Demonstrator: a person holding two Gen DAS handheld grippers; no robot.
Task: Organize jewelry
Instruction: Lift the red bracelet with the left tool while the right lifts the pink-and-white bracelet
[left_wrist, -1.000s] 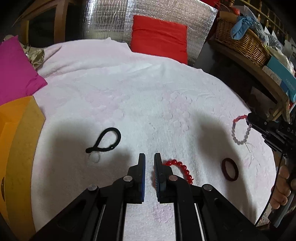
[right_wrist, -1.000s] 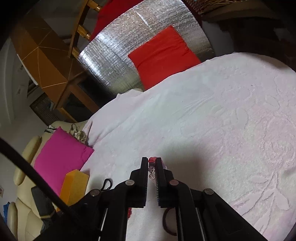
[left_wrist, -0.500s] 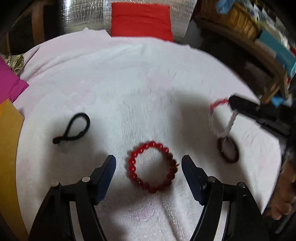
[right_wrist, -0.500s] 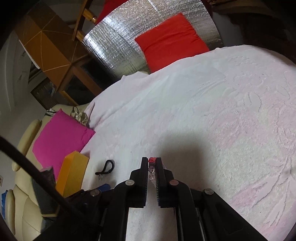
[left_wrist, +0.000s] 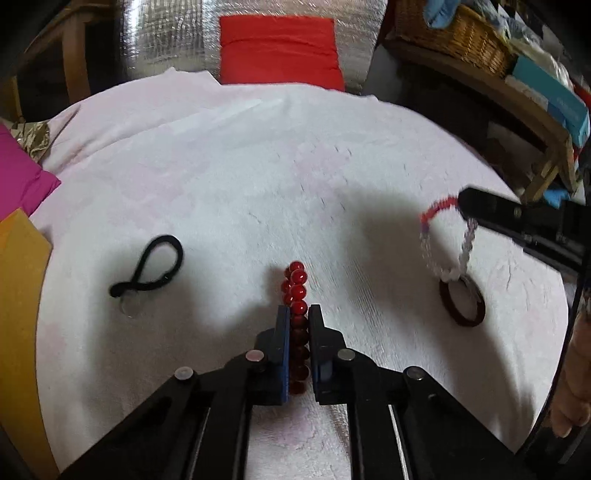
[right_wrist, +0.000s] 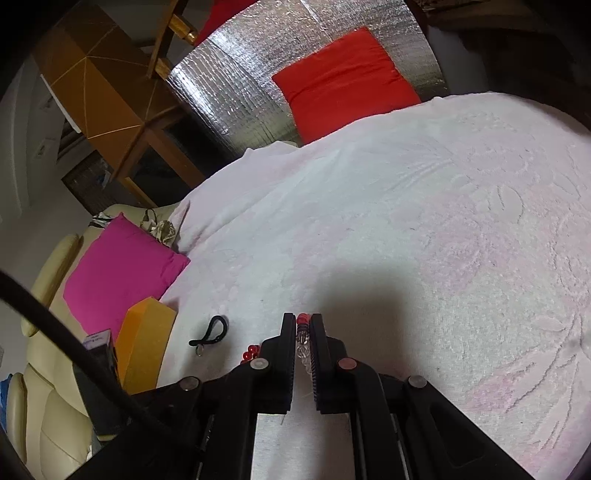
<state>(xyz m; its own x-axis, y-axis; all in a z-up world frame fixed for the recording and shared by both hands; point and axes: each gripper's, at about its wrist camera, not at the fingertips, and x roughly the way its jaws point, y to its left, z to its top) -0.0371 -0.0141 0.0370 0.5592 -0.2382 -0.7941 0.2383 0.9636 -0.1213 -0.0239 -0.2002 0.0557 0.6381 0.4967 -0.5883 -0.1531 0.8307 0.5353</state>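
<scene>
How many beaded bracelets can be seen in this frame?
2. The red bead bracelet is pinched in the left gripper; the clear-and-red bead bracelet hangs from the right gripper. None other shows.

Left wrist view: towel-covered table (left_wrist: 258, 177) fills mid frame. Bead bracelet (left_wrist: 296, 291) low centre, squeezed flat between the left gripper (left_wrist: 297, 317) pads. Hair tie (left_wrist: 151, 267) left of it, small ring (left_wrist: 130, 307) just below the tie's lower end. Foam block (left_wrist: 20, 295) at left edge, cushion (left_wrist: 18, 177) above it. Bangle (left_wrist: 462, 302) lower right on the towel; second bracelet (left_wrist: 443, 240) hangs from the right gripper (left_wrist: 461, 201), its lowest beads at the bangle's upper rim. Wicker basket (left_wrist: 465, 37) upper right, off the table.
</scene>
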